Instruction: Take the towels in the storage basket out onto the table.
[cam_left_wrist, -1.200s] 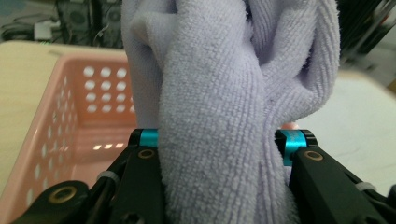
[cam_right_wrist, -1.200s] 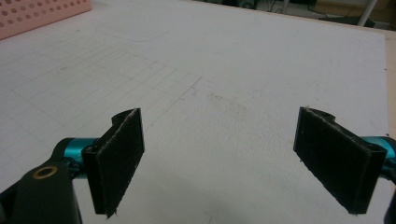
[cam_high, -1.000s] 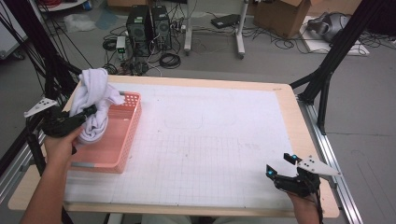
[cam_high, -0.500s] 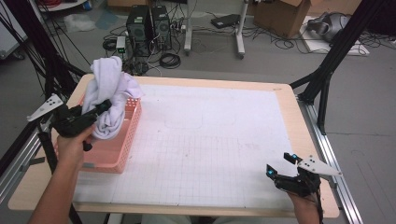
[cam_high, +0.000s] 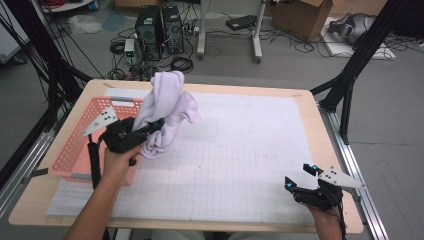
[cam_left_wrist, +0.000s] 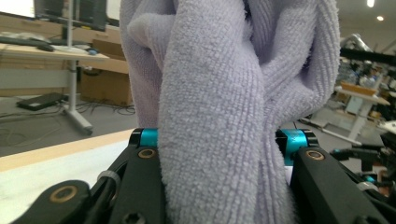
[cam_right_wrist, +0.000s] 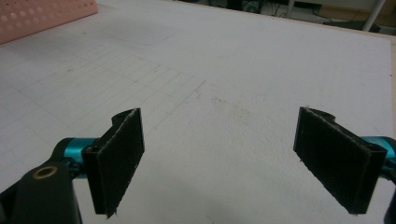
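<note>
We had the left gripper (cam_high: 150, 131) clamped on a bunched lilac terry-cloth towel (cam_high: 167, 112), held in the air between the pink perforated plastic basket (cam_high: 75, 150) and the white gridded mat (cam_high: 240, 150). The right gripper (cam_high: 300, 187) rested near the mat's front corner, jaws apart and empty. We judged the grip risky: the thick folds bulged past both pads, so a loose layer could slip free, or the hanging end could snag the basket rim.
</note>
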